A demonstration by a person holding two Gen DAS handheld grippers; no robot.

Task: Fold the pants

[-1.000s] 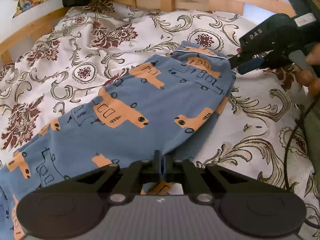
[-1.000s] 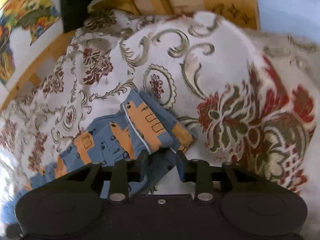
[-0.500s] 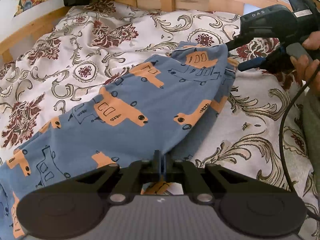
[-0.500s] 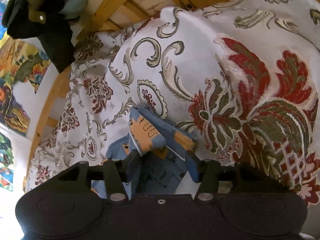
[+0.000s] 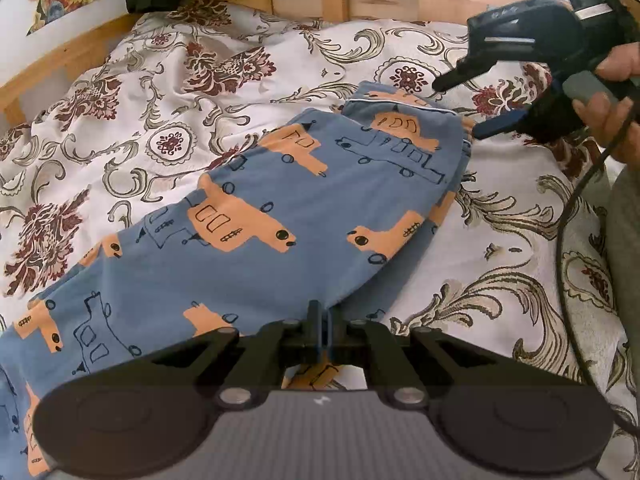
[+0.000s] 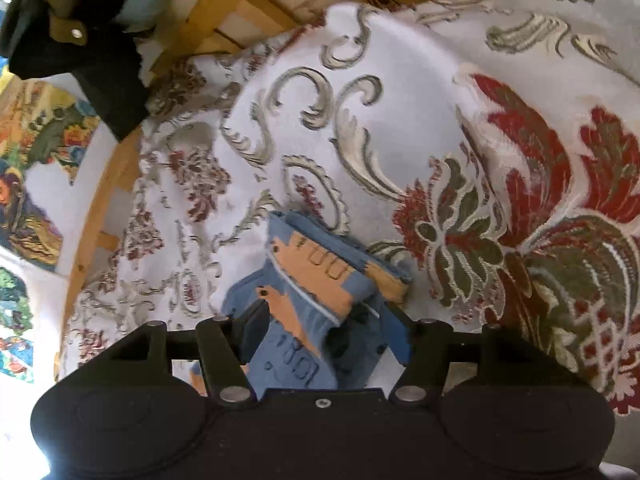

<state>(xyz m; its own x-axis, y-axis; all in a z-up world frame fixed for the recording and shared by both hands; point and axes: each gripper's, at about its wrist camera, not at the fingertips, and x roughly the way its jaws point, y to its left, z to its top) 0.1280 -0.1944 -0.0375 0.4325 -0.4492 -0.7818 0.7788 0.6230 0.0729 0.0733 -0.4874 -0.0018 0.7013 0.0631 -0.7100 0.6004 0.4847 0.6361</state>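
On the bed's floral bedspread [image 5: 500,240] we have the blue pants [image 5: 256,216] lying spread out. Our left gripper [image 5: 320,322] is clamped on their near edge; our right gripper [image 6: 320,328], fingers apart, straddles the waistband corner.

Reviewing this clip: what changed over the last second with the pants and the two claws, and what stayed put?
The right claw opened and let go of the pants at the waistband end. It now stands just above that end, its fingers apart around the cloth. The waistband, lifted half a second ago, lies flat on the bedspread again. The left claw stayed shut on the near edge of the pants.
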